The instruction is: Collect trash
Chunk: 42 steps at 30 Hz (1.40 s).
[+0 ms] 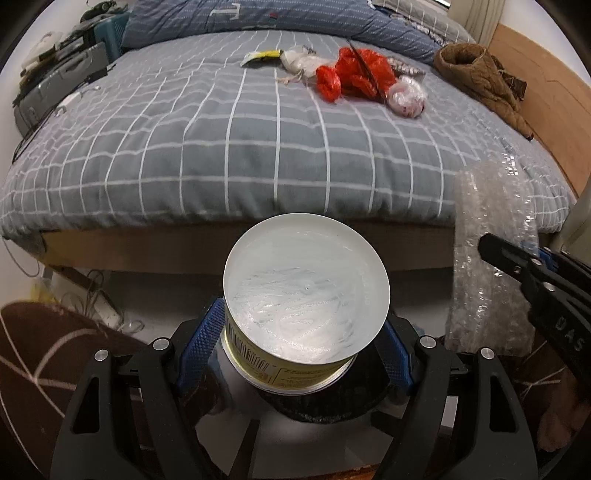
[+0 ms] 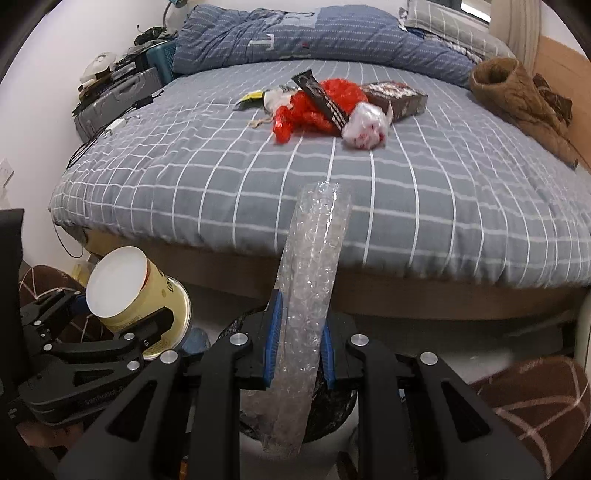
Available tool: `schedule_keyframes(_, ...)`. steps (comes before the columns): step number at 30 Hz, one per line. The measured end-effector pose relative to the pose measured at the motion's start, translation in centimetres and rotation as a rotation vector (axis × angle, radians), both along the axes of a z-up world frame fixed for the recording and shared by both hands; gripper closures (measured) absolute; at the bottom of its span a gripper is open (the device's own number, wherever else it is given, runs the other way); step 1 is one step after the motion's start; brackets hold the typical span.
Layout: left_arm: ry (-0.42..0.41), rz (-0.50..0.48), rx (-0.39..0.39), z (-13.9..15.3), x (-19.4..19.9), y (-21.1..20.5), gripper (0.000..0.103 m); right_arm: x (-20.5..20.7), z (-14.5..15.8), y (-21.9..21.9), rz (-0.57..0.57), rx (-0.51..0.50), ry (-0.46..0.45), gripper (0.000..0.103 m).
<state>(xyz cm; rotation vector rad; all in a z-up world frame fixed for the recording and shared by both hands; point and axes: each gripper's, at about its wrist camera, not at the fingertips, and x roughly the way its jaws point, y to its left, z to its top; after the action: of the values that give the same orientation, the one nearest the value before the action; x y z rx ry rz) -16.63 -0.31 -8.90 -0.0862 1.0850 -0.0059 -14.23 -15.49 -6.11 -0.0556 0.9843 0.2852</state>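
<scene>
Bubble wrap [image 2: 310, 295], light and squashy, sits clamped mid-length in my right gripper [image 2: 297, 347] above the bin [image 2: 332, 410]. My left gripper [image 1: 295, 350] squeezes the stiff yellow tub [image 1: 295, 332] by its sides; both hang off the bed's [image 2: 369, 192] near edge.

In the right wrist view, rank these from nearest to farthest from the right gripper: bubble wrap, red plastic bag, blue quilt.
1. Bubble wrap: clamped in the right gripper.
2. Red plastic bag: mid-bed, among the trash.
3. Blue quilt: bunched along the bed's far end.
</scene>
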Motion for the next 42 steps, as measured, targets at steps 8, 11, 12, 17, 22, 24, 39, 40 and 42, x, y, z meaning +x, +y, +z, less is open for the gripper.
schedule_keyframes(8, 0.041, -0.004, -0.017, -0.9, -1.5, -0.6, 0.027, -2.1, -1.7, 0.2, 0.008, -0.001, 0.063, 0.084)
schedule_keyframes(11, 0.041, -0.002, -0.027, -1.4, -1.1, -0.5, 0.027, -2.1, -2.1, 0.5, 0.012, -0.015, 0.059, 0.084)
schedule_keyframes(12, 0.047, -0.004, -0.019, -1.7, -0.9, -0.6, 0.027, -2.0, -2.3, 0.5, 0.012, -0.014, 0.061, 0.084)
schedule_keyframes(17, 0.086, -0.008, -0.008, -3.2, 0.1, -0.7, 0.027, -1.0, -3.6, 0.7, 0.005, -0.022, 0.102, 0.084)
schedule_keyframes(22, 0.111, -0.018, 0.011, -4.7, 1.7, -0.7, 0.027, 0.0, -5.3, 1.4, 0.016, -0.030, 0.148, 0.084)
schedule_keyframes(24, 0.129, -0.021, 0.030, -5.6, 2.4, -0.7, 0.027, 0.4, -6.2, 1.8, 0.021, -0.039, 0.163, 0.084)
schedule_keyframes(39, 0.279, 0.044, 0.001, -11.4, 4.7, 2.0, 0.027, 3.1, -12.5, 4.9, 0.076, -0.080, 0.312, 0.084)
schedule_keyframes(40, 0.290, 0.043, -0.007, -11.6, 4.8, 2.0, 0.027, 3.3, -12.9, 5.0, 0.079, -0.072, 0.327, 0.084)
schedule_keyframes(42, 0.302, 0.045, -0.020, -12.1, 4.9, 2.3, 0.027, 3.5, -13.8, 5.3, 0.095, -0.078, 0.342, 0.084)
